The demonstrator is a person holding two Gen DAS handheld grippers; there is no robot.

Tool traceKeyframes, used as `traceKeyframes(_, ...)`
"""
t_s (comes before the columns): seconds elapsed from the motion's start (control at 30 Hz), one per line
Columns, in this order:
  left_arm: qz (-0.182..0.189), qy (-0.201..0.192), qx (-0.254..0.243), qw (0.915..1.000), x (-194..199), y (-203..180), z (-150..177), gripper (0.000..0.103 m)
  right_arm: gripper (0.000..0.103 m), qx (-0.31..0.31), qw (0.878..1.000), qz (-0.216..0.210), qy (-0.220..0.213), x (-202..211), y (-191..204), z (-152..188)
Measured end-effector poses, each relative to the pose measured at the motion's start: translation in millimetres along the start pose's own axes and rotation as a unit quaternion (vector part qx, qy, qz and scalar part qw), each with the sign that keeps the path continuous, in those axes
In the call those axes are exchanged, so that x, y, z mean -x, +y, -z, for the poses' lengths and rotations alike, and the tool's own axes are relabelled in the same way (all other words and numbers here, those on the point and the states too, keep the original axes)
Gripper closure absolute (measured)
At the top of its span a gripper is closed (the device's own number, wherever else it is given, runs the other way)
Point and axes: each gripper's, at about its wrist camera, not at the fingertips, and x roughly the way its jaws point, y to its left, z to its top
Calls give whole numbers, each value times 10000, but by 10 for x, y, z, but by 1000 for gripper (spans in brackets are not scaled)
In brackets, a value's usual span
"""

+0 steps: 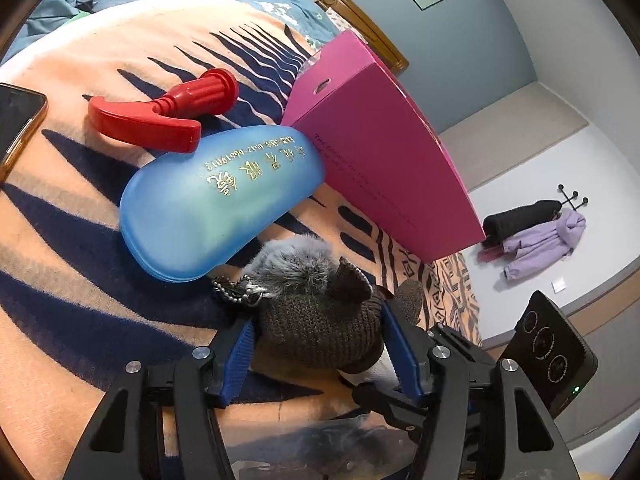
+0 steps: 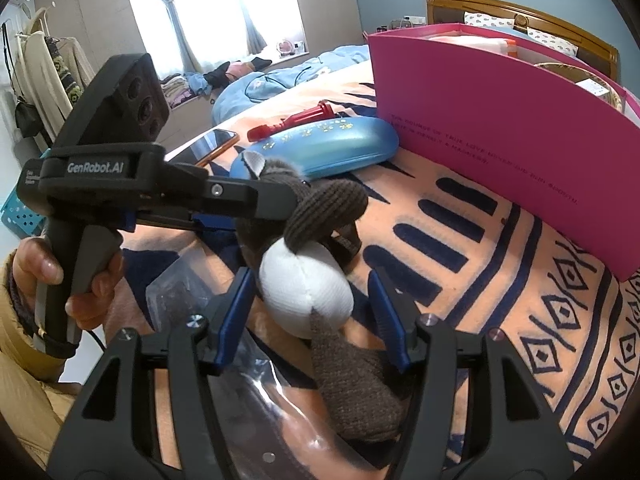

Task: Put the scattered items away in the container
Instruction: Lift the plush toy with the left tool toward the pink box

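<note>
Risks first. The left gripper (image 1: 318, 316) has its blue ribbed pads pressed on either side of the head of the brown knitted plush toy with a white stuffed belly (image 2: 304, 300), so it holds the toy, jaws roughly half open. The right gripper (image 2: 312, 280) stands approx. half open around the belly w/ a gap at one pad, holding nothing.

The knit is soft and squashy, so the head could compress and slide out of the pads on lifting. The toy's limp arms and legs dangle and could catch the rim of the tall pink cardboard box (image 1: 380, 152). The box looks like thin card on soft bedding, so a knock may tip it.

The metal bead chain (image 1: 236, 288) and grey fur pompom (image 1: 292, 260) lie against the frosted blue plastic glasses case (image 1: 216, 200). If they're attached to the toy, they may drag or snag it.

The crinkly clear plastic bag (image 2: 256, 380) beneath could cling and come up too.

The toy sits on the fuzzy peach blanket with navy stripes (image 1: 80, 240), near the box but not in it. The red ridged plastic spray trigger (image 1: 160, 116), hard and smooth, also lies outside.
</note>
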Motion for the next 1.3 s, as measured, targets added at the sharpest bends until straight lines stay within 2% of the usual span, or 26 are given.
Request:
traceKeyframes(0.37,-2,34,72,10000,-29,26,-20,41,44,-23,10000,-37,54,-7,-12,8)
traceKeyframes(0.43,3,35,66,10000,-31,25,-20,41,53,-42,9999,-45,84,-16,-22,9)
traceKeyframes(0.5,11,35,60,10000,-28,25,-19,41,58,-11,10000,-51,83,-11,-12,12)
traceKeyframes(1.3,143,28,81,9999,0,47,-52,41,62,51,9999,-94,-83,95,-24,19)
